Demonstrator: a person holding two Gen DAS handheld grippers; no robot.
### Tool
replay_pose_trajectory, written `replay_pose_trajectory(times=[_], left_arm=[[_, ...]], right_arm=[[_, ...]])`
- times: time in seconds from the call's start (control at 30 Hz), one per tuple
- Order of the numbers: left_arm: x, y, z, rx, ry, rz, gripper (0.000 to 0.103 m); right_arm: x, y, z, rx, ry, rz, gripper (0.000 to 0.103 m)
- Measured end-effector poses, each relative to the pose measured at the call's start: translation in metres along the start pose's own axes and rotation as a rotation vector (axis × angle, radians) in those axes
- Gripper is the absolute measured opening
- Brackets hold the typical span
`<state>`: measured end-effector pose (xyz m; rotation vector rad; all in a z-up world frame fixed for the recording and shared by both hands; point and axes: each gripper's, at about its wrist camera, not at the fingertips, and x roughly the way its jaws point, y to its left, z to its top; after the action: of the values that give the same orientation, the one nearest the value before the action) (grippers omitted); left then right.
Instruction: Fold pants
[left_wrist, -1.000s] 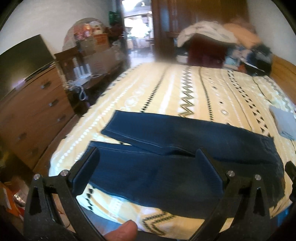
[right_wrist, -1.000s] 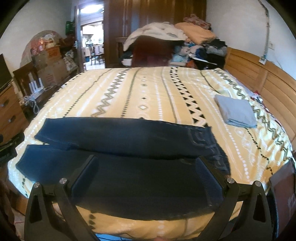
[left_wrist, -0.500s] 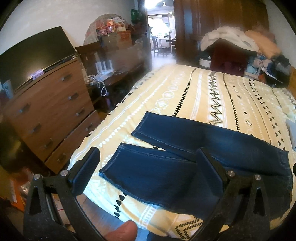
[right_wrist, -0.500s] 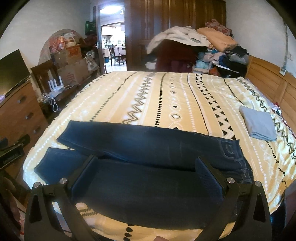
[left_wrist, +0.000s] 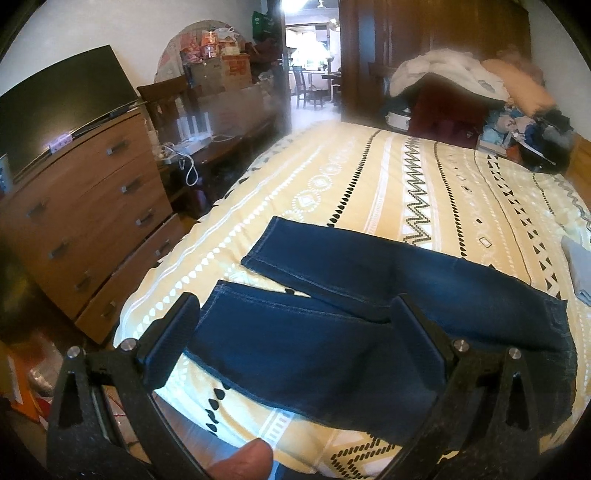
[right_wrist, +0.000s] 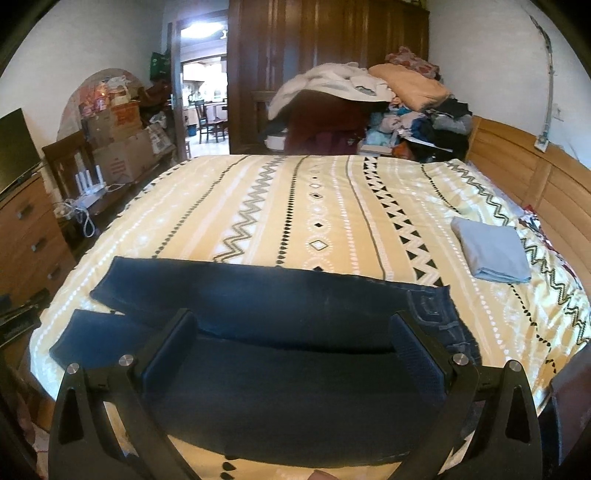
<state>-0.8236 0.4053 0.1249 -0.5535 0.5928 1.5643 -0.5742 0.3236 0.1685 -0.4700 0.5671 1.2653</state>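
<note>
Dark blue jeans (left_wrist: 369, 314) lie flat on the near edge of the bed, legs pointing left, waistband to the right. They also show in the right wrist view (right_wrist: 277, 332). The two legs are split apart at the cuffs. My left gripper (left_wrist: 295, 332) is open and empty, held above the near leg close to its cuff. My right gripper (right_wrist: 293, 347) is open and empty, held above the thigh area left of the waistband (right_wrist: 439, 317).
The bed has a yellow patterned cover (right_wrist: 314, 206). A folded light blue cloth (right_wrist: 491, 251) lies at the right. A wooden dresser (left_wrist: 85, 221) with a TV stands left of the bed. A clothes pile (right_wrist: 369, 107) sits at the far end; a wooden headboard (right_wrist: 524, 192) is on the right.
Both grippers have pulled back and risen, so more of the bed and jeans shows. The left view has swung left toward the dresser. The jeans have not moved.
</note>
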Motion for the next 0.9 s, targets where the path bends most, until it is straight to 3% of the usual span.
replay_pose_trajectory(times=[0.33,0.6,0.73,0.8,0.9], left_arm=[[-0.004,-0.038,-0.005,0.045,-0.001,-0.07,0.103],[-0.012,-0.063,-0.004,0.064,-0.077,-0.137,0.103],[-0.031,-0.044,0.007,-0.015,-0.237,-0.107,0.103],[-0.049,-0.018,0.019,-0.066,-0.357,-0.07,0.103],[-0.074,0.024,0.04,-0.122,-0.536,0.072,0.103]], right_arm=[[0.0,-0.049,-0.007,0.049,0.019,-0.077,0.103],[-0.006,-0.1,-0.016,0.111,0.022,-0.143,0.103],[-0.018,-0.119,-0.013,0.129,-0.033,-0.153,0.103],[-0.043,-0.13,-0.01,0.147,-0.159,-0.151,0.103],[-0.078,-0.147,-0.015,0.148,-0.362,-0.157,0.103]])
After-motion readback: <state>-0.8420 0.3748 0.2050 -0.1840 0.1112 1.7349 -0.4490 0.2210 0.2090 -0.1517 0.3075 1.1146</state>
